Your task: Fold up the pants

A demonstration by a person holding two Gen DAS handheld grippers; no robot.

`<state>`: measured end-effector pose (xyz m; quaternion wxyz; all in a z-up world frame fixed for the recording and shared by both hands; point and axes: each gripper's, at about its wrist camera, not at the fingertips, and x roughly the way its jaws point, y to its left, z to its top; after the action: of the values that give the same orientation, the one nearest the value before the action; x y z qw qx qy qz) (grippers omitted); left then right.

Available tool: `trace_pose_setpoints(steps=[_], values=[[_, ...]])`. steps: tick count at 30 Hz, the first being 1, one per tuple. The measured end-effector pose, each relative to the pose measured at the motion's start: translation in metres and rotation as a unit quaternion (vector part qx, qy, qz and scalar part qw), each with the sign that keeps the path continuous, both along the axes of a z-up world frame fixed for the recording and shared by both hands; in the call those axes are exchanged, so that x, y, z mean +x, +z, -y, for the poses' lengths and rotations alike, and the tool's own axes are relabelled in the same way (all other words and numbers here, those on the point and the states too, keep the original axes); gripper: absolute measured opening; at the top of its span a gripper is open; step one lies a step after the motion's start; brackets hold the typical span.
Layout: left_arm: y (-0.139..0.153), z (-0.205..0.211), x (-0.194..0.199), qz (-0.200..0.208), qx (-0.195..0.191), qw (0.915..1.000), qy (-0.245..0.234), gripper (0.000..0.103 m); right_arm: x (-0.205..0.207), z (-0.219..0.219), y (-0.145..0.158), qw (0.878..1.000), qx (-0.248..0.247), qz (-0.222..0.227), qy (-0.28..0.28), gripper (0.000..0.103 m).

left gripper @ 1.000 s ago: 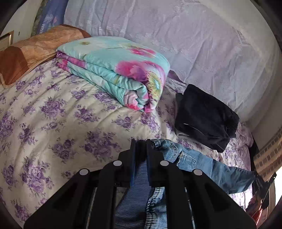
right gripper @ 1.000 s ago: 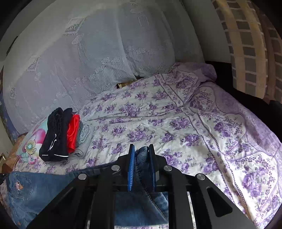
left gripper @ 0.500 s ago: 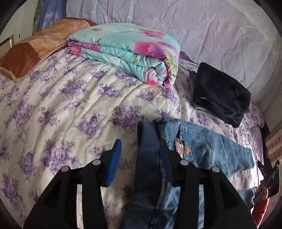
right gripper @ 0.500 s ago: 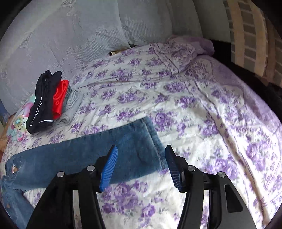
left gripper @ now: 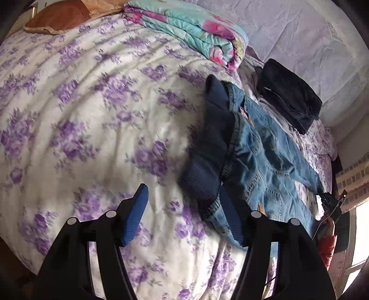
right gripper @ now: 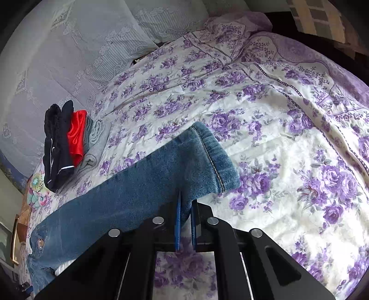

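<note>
Left wrist view: left gripper [left gripper: 183, 213] with blue pads [left gripper: 136, 215] spread wide apart, nothing between them, poised over the floral bedspread [left gripper: 96, 120]. Jeans [left gripper: 256, 157] lying on the bedspread just ahead and to the right, dark ribbed waistband [left gripper: 214, 138] turned toward the camera, right pad close beside the denim near the waist. Shown only here: folded floral quilt [left gripper: 198, 34] at the top, brown pillow [left gripper: 60, 18] at upper left, dark folded garment [left gripper: 290, 99] beyond the jeans.

Right wrist view: right gripper [right gripper: 185, 217] closed together on the edge of the jeans leg [right gripper: 161, 184] near the hem [right gripper: 214, 154], denim pinched between the narrow blue pads [right gripper: 177, 221]. Leg stretched flat across the bedspread [right gripper: 276, 129] toward the lower left, pocket area [right gripper: 40, 242] visible at the far end. Shown only here: stack of folded clothes [right gripper: 69, 140], black over red over grey, lying well apart from the hem; pale lace fabric [right gripper: 57, 53] behind.

Compared with half a second earlier: left pads open then as now, but waistband no longer between them, now lying off to the right. Right pads then open above the hem, now clamped on the leg edge.
</note>
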<state>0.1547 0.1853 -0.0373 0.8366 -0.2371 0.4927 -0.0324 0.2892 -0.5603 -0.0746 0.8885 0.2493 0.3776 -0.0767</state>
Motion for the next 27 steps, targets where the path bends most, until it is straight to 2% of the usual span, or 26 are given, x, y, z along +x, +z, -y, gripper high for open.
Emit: trace_pose_setpoints(steps=[2, 5, 8, 9, 10, 11, 14, 17, 20, 22, 24, 27], values=[[-0.008, 0.011, 0.002, -0.004, -0.014, 0.9998, -0.015, 0.066, -0.003, 0.009, -0.005, 1.0, 0.019, -0.007, -0.003, 0.015], [-0.018, 0.019, 0.005, -0.003, -0.035, 0.9993, -0.012, 0.07, -0.036, 0.002, 0.019, 0.999, -0.029, 0.025, -0.035, 0.022], [-0.019, 0.026, 0.007, 0.008, -0.041, 0.999, -0.013, 0.071, -0.089, -0.009, 0.045, 0.996, -0.051, 0.066, -0.022, 0.022], [-0.018, 0.028, 0.008, 0.011, -0.046, 0.9988, -0.012, 0.069, -0.11, -0.011, 0.05, 0.996, -0.048, 0.076, -0.019, 0.022], [-0.017, 0.031, 0.008, 0.016, -0.053, 0.9984, -0.014, 0.058, -0.131, -0.013, 0.053, 0.996, -0.044, 0.082, -0.017, 0.022], [-0.017, 0.034, 0.008, 0.018, -0.061, 0.9977, -0.022, 0.054, -0.155, -0.016, 0.054, 0.995, -0.042, 0.085, -0.017, 0.022], [-0.015, 0.041, 0.006, 0.03, -0.039, 0.9987, -0.012, 0.054, -0.219, -0.019, 0.05, 0.996, -0.028, 0.078, -0.025, 0.022], [-0.019, 0.042, 0.007, 0.035, -0.038, 0.9986, -0.012, 0.054, -0.263, -0.022, 0.034, 0.998, -0.003, 0.054, -0.032, 0.022], [-0.023, 0.041, 0.007, 0.042, -0.05, 0.9979, -0.001, 0.057, -0.278, -0.025, 0.013, 0.999, 0.023, 0.039, -0.028, 0.022], [-0.023, 0.043, 0.005, 0.046, -0.045, 0.9979, 0.006, 0.058, -0.27, -0.023, -0.002, 0.998, 0.048, 0.029, -0.033, 0.022], [-0.022, 0.044, 0.003, 0.051, -0.04, 0.9978, 0.013, 0.057, -0.256, -0.023, -0.009, 0.996, 0.072, 0.037, -0.024, 0.022], [-0.021, 0.041, -0.001, 0.052, -0.03, 0.9978, 0.029, 0.038, -0.238, -0.022, -0.013, 0.992, 0.104, 0.058, -0.029, 0.028]])
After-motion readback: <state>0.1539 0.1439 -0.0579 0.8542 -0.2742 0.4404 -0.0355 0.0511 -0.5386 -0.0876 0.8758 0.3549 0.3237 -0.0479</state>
